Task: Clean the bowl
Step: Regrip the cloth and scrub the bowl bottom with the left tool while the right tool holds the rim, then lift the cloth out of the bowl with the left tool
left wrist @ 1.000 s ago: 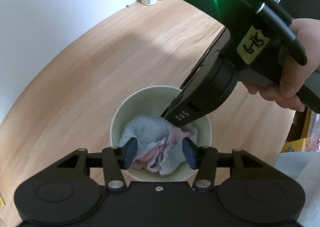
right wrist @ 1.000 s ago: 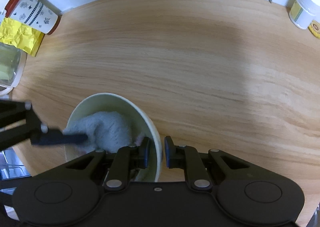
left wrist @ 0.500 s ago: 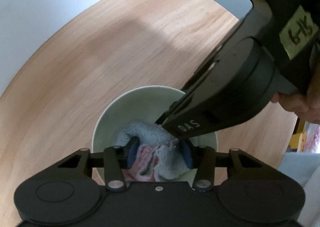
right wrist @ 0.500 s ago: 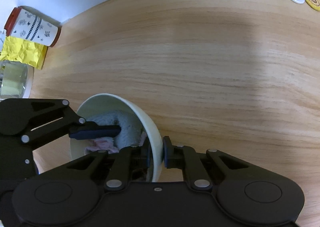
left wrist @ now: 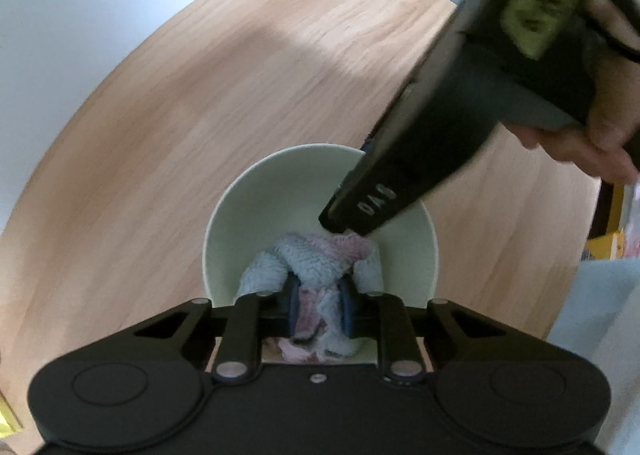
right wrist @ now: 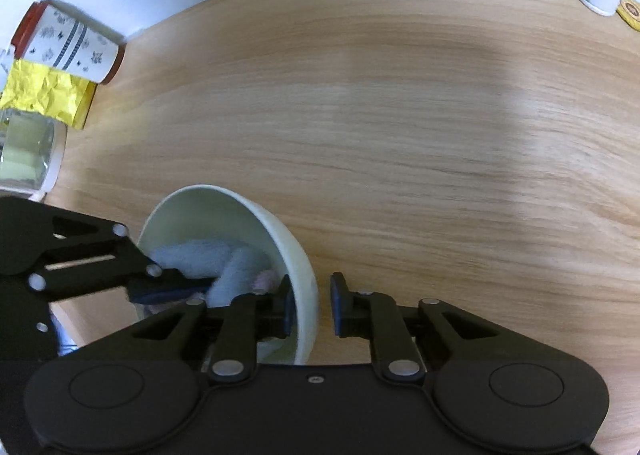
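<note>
Wooden table (right wrist: 400, 115) carries the pale green bowl (left wrist: 256, 223) near its front edge. Straddling the rim, the right gripper (right wrist: 311, 305) has one finger inside and one outside, pinching the wall, likely to steady it. Down in the bowl, the left gripper (left wrist: 319, 309) is clamped on a blue-pink cloth (left wrist: 316, 259), placed for wiping the inside.

One bowl (left wrist: 256, 211), one cloth (left wrist: 316, 259) — two jars, one cup (right wrist: 68, 43).
</note>
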### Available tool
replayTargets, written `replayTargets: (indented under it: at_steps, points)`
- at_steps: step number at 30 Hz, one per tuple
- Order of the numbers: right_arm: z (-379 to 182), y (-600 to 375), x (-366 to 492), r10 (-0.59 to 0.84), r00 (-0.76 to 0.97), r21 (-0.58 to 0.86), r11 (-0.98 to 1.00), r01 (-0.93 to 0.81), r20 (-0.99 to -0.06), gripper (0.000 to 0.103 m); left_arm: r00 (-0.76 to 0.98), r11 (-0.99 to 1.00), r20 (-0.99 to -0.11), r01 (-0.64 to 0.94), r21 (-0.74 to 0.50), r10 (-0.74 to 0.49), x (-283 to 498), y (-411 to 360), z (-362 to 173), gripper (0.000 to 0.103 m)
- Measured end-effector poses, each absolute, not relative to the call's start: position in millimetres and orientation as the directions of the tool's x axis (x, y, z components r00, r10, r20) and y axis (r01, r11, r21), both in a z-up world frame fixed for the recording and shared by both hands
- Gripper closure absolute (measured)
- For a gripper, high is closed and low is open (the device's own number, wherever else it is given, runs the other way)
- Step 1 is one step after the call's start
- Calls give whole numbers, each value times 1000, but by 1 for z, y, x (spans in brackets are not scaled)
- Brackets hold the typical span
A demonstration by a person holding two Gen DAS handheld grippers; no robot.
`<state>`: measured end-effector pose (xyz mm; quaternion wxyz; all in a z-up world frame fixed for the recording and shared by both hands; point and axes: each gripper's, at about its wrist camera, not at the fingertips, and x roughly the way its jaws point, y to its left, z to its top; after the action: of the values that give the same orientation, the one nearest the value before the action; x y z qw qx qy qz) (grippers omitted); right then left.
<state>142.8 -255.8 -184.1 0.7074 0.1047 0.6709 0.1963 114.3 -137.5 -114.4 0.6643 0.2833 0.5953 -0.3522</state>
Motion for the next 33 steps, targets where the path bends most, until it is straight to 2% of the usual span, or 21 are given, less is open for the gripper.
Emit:
replayTargets:
  at_steps: [10, 21, 24, 33]
  points:
    - [-180, -250, 145, 368, 40, 355, 917, -182, -929, 80, 77, 617, -987, 787, -25, -138, 118, -120, -79, 85]
    - [-178, -252, 144, 349, 40, 336, 923, -187, -936, 80, 177, 772, -977, 636, 22, -118, 122, -54, -49, 85]
    - [-179, -255, 144, 350, 39, 340, 928, -154, -936, 81, 195, 831, -972, 556, 3, -127, 122, -32, -63, 85]
    - [-176, -259, 134, 362, 60, 353, 928, -115, -930, 80, 241, 884, -953, 464, -54, -184, 117, -15, -104, 82]
